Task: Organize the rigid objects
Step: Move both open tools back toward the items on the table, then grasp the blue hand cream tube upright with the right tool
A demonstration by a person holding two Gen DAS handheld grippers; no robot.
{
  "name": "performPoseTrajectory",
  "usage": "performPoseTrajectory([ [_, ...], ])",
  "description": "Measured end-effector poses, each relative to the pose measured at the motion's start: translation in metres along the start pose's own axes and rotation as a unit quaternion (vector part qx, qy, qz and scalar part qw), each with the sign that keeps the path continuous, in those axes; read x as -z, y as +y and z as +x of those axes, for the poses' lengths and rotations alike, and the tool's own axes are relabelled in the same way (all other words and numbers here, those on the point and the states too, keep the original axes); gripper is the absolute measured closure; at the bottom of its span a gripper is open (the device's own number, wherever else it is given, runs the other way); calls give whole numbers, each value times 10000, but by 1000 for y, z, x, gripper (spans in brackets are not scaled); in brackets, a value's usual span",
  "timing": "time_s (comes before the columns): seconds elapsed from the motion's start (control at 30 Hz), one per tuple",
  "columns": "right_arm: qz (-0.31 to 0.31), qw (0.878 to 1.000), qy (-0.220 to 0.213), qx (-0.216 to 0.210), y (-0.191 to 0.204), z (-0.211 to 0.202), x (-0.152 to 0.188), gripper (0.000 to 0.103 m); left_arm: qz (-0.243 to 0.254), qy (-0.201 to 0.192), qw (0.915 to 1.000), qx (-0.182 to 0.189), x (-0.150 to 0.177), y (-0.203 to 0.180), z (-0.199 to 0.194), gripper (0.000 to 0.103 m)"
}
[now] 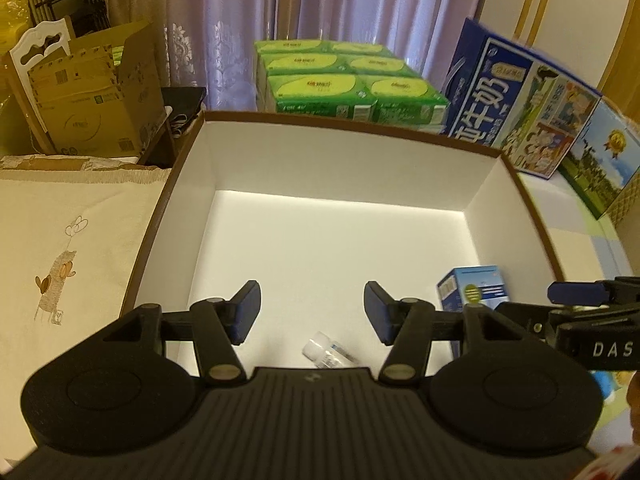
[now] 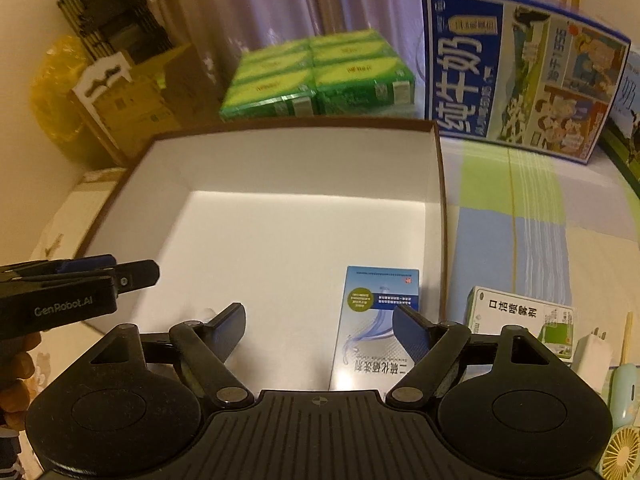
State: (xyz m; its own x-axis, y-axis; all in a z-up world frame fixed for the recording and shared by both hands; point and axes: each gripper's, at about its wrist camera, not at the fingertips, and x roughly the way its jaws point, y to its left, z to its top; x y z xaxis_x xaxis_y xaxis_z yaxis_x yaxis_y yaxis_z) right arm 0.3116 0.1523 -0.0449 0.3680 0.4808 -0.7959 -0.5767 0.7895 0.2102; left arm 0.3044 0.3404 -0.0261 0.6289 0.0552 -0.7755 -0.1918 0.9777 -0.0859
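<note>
Both the left gripper [image 1: 312, 310] and right gripper [image 2: 319, 330] tilt down over the white box [image 1: 340, 160], jaws apart, holding nothing.

A home: curtains [image 1: 340, 20], milk carton [image 1: 516, 120], tissue packs [image 1: 344, 84].

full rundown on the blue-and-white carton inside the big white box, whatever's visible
The blue-and-white carton is a small rectangular paperboard pack, glossy, with a blue band, a green round badge, a wave graphic and printed Chinese text. It looks closed and undamaged. It lies flat on the floor of the white box, in the near right corner close to the right wall. The right gripper hangs open over its near end; neither finger visibly touches it.
</note>
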Motion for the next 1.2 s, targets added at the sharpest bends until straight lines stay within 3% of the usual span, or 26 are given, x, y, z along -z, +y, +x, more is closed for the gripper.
performPoseTrajectory([
  [0.27, 132, 9983, -465, -336, -14, -52, 28, 25, 37, -129, 9997, 222, 20, -28, -39, 50],
  [0.53, 211, 9956, -859, -295, -45, -101, 64, 25, 237, -134, 9976, 637, 48, -67, -70, 50],
  [0.9, 576, 9956, -742, -57, -107, -147, 119, 25, 674, 145, 9911, 1142, 90, -130, -76, 50],
  [1.2, 533, 9973, -497, 60, -150, -155, 145, 26, 949, 424, 9855, 1345, 120, -184, -60, 50],
])
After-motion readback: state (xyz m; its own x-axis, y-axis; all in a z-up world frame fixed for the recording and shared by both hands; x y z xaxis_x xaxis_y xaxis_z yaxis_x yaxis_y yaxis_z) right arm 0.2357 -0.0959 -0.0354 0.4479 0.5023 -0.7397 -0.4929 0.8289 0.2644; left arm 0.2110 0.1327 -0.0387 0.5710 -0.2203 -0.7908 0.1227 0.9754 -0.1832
